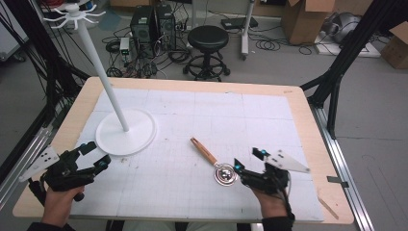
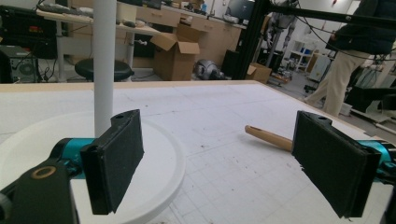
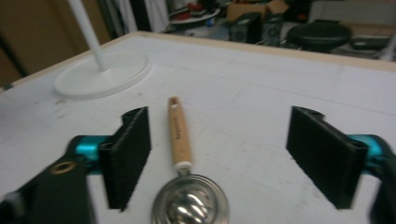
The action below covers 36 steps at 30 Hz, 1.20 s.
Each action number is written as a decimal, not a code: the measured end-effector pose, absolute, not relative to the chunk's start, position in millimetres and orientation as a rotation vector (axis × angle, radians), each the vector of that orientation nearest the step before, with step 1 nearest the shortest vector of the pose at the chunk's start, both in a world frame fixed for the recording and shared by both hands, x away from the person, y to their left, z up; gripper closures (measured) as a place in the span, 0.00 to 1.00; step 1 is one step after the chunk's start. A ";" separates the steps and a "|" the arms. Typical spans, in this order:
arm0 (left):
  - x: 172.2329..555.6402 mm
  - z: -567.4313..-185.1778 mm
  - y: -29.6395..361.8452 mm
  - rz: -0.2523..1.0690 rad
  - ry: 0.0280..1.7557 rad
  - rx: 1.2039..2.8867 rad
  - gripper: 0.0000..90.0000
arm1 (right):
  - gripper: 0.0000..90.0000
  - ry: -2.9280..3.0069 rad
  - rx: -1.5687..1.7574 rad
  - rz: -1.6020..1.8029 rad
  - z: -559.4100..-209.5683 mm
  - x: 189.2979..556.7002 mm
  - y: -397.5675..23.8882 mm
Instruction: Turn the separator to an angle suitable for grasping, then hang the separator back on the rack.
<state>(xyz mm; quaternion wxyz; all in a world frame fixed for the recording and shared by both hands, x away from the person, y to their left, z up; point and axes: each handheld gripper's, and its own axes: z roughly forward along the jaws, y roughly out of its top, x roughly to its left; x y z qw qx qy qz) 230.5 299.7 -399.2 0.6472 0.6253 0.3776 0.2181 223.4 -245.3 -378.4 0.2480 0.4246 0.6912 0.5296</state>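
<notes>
A metal scoop with a wooden handle lies on the white mat, right of centre and near the front. My right gripper stands open just to the right of its bowl, not touching it. In the right gripper view the scoop lies between the wide-apart jaws of my right gripper, closer to the left pad. My left gripper is open at the front left, beside the round base of a white hook stand. The left gripper has nothing between its pads; the wooden handle shows beyond them.
The stand's pole leans up toward the back left. Behind the table are a black stool, computer towers and cardboard boxes. Black frame posts flank the table. A person stands farther off.
</notes>
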 end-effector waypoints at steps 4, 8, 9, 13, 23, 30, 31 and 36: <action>231.0 -398.4 299.3 0.497 0.849 1.423 0.19 | 0.17 1.821 1.136 1.439 -378.3 205.6 -274.3; 231.2 -398.7 301.5 0.497 0.855 1.413 0.19 | 0.17 1.753 1.166 1.451 -377.0 198.1 -294.5; 231.1 -398.9 302.1 0.497 0.859 1.410 0.19 | 0.17 1.733 1.175 1.462 -376.2 198.3 -297.5; 230.6 -398.6 302.8 0.498 0.856 1.411 0.19 | 0.17 1.711 1.198 1.476 -376.7 200.0 -301.1; 230.8 -398.8 301.3 0.498 0.862 1.411 0.19 | 0.17 1.738 1.167 1.455 -375.9 199.5 -296.0; 230.3 -398.7 300.8 0.495 0.853 1.413 0.19 | 0.17 1.741 1.171 1.445 -375.6 202.6 -291.1; 230.5 -398.9 301.2 0.495 0.854 1.414 0.19 | 0.17 1.741 1.170 1.447 -375.2 203.7 -289.2; 230.8 -399.8 301.3 0.489 0.853 1.416 0.19 | 0.17 1.806 1.162 1.436 -376.4 217.7 -274.6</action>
